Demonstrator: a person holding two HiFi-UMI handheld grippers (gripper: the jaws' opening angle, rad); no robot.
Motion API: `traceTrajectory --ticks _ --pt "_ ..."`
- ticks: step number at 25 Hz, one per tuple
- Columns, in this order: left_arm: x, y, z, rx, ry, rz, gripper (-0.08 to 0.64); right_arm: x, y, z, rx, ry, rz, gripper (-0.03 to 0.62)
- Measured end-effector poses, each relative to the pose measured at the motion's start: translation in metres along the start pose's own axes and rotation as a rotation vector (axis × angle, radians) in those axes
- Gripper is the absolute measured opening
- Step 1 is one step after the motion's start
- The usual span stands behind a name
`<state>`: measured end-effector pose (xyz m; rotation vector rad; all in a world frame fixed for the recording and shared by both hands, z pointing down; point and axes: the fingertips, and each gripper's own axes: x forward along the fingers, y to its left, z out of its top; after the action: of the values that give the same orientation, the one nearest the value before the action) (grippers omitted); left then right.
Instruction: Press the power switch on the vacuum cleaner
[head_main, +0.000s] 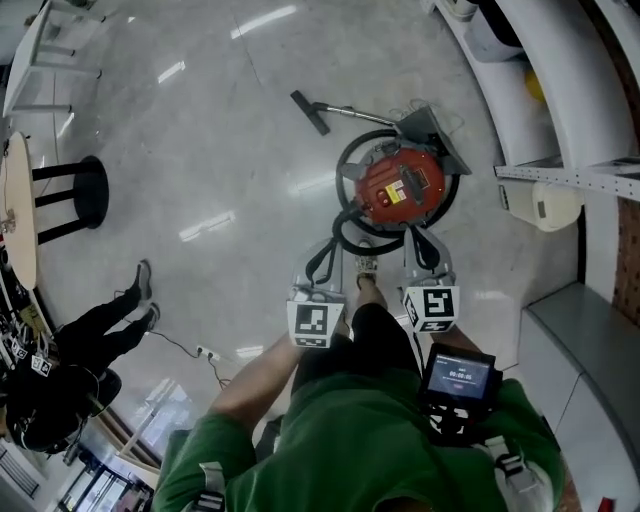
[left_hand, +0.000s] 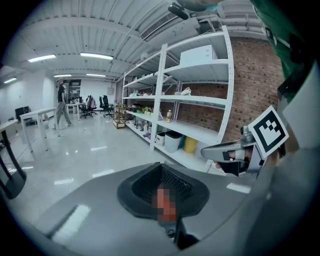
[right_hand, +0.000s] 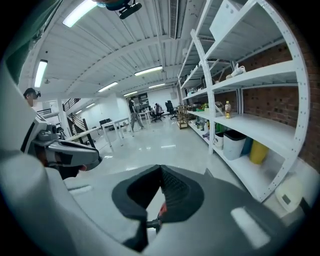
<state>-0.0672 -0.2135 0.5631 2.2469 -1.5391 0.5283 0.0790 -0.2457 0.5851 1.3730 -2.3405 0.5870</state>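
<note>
On the floor (head_main: 220, 150), at twelve o'clock from both grippers, stands the red vacuum cleaner (head_main: 403, 188).
The left gripper (head_main: 322, 252) and right gripper (head_main: 422, 245) hover short of it, each with jaws closed tip to tip on nothing. The drum looks heavy and rigid, so it should take a firm push from a closed tip. The switch is probably on its hard top, but it is too small to pick out.
</note>
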Motion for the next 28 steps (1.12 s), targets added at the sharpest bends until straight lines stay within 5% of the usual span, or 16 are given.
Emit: traceTrajectory --ticks 28 --pt "0.086 0.017 -0.148 -0.099 0.205 -0.014 0.008 0.129 -0.040 -0.182 -0.089 0.265 0.068 0.000"
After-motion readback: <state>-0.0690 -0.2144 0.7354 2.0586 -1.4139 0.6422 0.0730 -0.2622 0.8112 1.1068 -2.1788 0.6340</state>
